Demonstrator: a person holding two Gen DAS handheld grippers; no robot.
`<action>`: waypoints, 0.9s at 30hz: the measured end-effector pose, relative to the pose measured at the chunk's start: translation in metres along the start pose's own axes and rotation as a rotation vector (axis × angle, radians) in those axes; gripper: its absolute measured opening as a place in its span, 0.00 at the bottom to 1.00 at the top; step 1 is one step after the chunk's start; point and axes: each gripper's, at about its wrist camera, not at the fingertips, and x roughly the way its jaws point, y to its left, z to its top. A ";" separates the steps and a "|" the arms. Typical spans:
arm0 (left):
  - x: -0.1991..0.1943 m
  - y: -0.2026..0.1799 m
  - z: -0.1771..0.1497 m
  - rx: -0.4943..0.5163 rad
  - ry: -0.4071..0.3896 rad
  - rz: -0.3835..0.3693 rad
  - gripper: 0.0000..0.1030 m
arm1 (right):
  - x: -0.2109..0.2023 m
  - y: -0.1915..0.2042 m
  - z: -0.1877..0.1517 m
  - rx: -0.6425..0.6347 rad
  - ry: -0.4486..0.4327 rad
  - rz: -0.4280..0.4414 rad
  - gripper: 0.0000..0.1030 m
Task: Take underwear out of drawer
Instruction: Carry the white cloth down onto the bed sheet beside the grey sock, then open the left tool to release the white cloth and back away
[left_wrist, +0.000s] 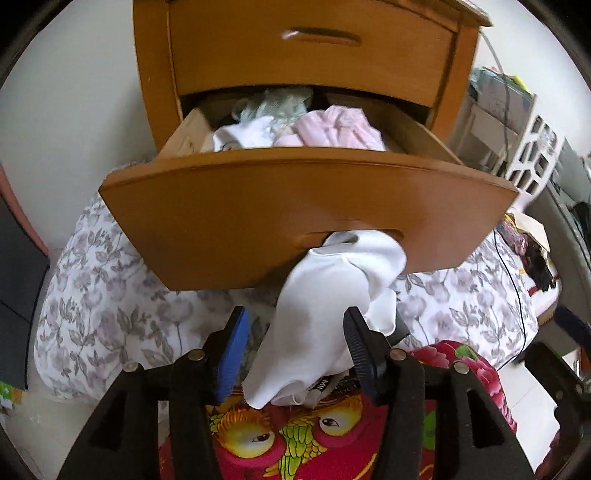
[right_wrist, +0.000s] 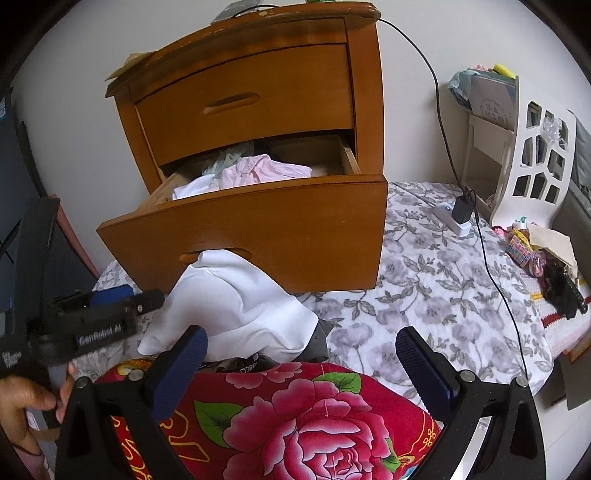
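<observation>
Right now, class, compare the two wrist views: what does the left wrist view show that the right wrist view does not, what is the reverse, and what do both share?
Only the left wrist view: the white garment hanging between the left gripper's open fingers, and a parrot pattern on the red cloth.

Only the right wrist view: the left gripper from the side, a hand holding it, the charger with its black cable, and the right gripper, open and holding nothing.

Both: the wooden nightstand, its open lower drawer with pink clothes inside, and the flowered bedspread.
</observation>
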 end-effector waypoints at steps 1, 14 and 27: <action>0.002 0.000 0.001 -0.008 0.006 0.003 0.53 | 0.000 -0.001 0.000 0.001 0.001 0.000 1.00; 0.053 -0.008 -0.009 -0.029 0.141 0.020 0.53 | 0.003 -0.001 -0.002 -0.001 0.013 -0.005 1.00; 0.049 0.002 -0.016 -0.100 0.101 -0.029 0.53 | 0.020 0.005 -0.005 -0.026 0.072 -0.026 1.00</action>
